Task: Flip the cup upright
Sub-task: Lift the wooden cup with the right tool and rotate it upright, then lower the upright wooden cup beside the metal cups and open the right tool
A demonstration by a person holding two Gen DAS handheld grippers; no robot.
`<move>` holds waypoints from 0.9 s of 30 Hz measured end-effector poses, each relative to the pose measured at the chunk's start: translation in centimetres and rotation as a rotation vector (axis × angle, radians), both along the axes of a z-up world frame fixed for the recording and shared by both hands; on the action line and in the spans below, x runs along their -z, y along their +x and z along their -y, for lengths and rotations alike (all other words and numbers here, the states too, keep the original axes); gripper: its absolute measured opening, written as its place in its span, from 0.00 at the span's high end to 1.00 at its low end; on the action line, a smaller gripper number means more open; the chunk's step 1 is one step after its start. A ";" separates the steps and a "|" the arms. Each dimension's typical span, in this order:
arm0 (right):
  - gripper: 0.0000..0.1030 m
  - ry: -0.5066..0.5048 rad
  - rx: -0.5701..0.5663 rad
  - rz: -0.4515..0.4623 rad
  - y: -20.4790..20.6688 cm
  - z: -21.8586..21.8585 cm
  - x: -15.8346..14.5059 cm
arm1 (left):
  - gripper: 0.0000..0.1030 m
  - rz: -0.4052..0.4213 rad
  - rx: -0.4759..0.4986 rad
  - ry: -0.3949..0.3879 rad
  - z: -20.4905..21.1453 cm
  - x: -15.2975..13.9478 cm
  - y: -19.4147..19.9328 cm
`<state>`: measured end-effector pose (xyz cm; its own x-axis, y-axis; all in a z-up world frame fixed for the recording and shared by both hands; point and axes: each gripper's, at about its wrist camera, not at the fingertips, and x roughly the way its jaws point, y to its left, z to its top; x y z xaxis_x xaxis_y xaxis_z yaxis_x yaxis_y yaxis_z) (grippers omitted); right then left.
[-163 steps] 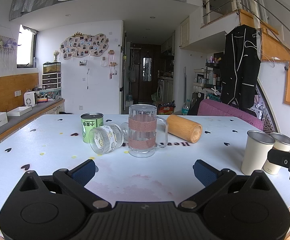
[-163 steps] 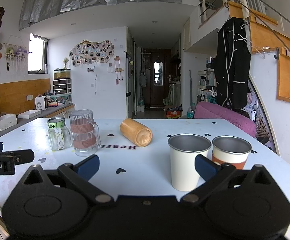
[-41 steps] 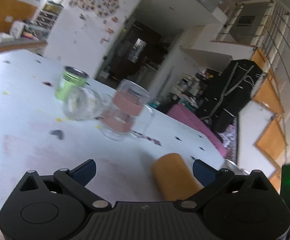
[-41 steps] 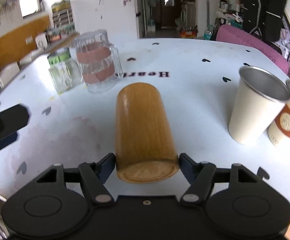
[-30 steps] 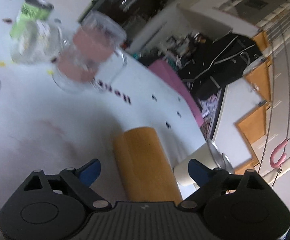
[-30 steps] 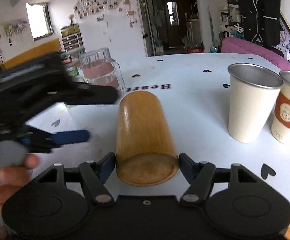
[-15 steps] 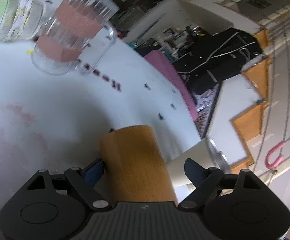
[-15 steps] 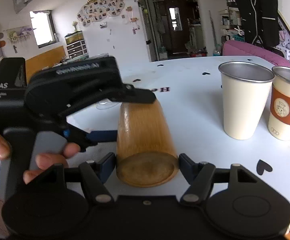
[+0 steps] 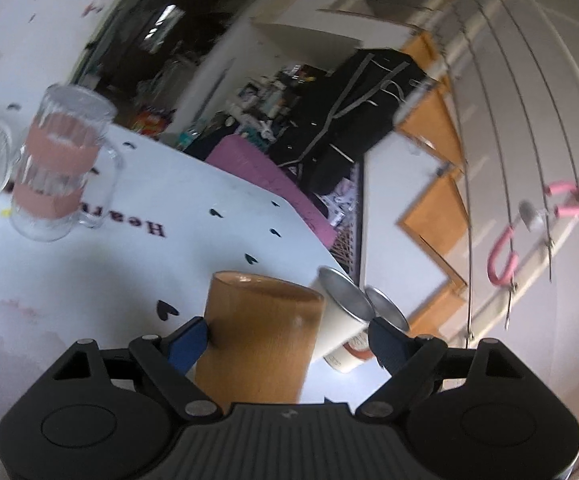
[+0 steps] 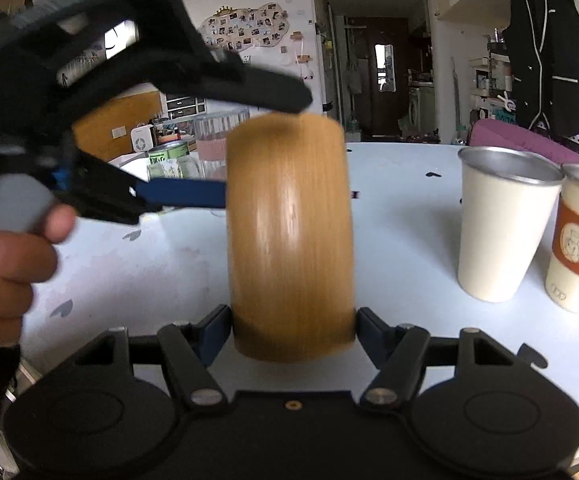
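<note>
Wooden cup [image 10: 289, 236] sits dead centre in the R wrist view, raised off the white bench [image 10: 401, 240] and looking roughly upright w/ its base toward the camera's lower edge; motion blur softens the grain. R gripper [image 10: 292, 330] has its fingers narrowed onto the cup's lower end, one blue pad pressed to each side, so it grips the cup.

L gripper [image 9: 287, 336] reaches the same cup from 9 o'clock in the R view. Its blue finger [image 10: 181, 194] lies flat against the cup's side at mid-height, while the other black finger passes over the cup's top at 12 o'clock. In the L wrist view the cup [image 9: 259, 336] fills the gap near the 6 o'clock edge; the pad at 9 o'clock touches the wood, the pad at 3 o'clock stands clear of it, so the L fingers are spread wide and not clamped. A person's hand [image 10: 5, 256] grips the L tool at 9 o'clock.

Cream metal cup [image 10: 503, 228] and a cup w/ orange sleeve [image 10: 577, 240] stand upright, just beside each other, at 3 o'clock of the wooden cup. Glass mug w/ pink bands [image 9: 59, 166] stands upright at 10 o'clock in the L view, well apart from the cup. Green can [image 10: 167, 158] shows behind the blue finger, beside a small glass jar whose pose I can't tell.
</note>
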<state>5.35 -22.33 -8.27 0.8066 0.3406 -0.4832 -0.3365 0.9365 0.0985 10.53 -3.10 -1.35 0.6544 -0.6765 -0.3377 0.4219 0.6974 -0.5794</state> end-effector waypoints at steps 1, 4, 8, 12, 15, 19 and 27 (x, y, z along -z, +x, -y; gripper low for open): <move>0.33 -0.002 -0.002 0.009 0.0 0.0 0.2 | 0.16 0.008 0.004 0.014 0.2 -0.1 -0.3; 0.33 -0.012 -0.012 0.038 -0.3 -0.1 0.6 | 0.16 0.033 0.001 0.066 0.8 -0.2 -1.1; 0.33 -0.009 -0.020 0.065 -0.8 -0.1 1.4 | 0.21 0.069 -0.008 0.155 1.6 -0.2 -2.1; 0.33 -0.012 -0.028 0.078 -0.6 -0.1 2.1 | 0.24 0.075 0.006 0.227 2.5 0.6 -1.9; 0.32 -0.003 -0.030 0.084 -0.8 -0.1 2.3 | 0.24 0.104 0.022 0.263 2.8 0.9 -2.3; 0.32 0.002 -0.034 0.087 -0.9 0.1 2.3 | 0.28 0.114 0.039 0.350 3.5 1.4 -2.5; 0.16 -0.006 -0.029 0.124 -2.7 1.0 1.7 | 0.29 0.141 0.043 0.453 4.8 2.2 -2.7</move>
<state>2.61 -23.31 -9.98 0.8501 0.3619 -0.3826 -0.3727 0.9267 0.0485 7.82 -7.91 -3.59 0.6897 -0.5094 -0.5146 0.5087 0.8466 -0.1563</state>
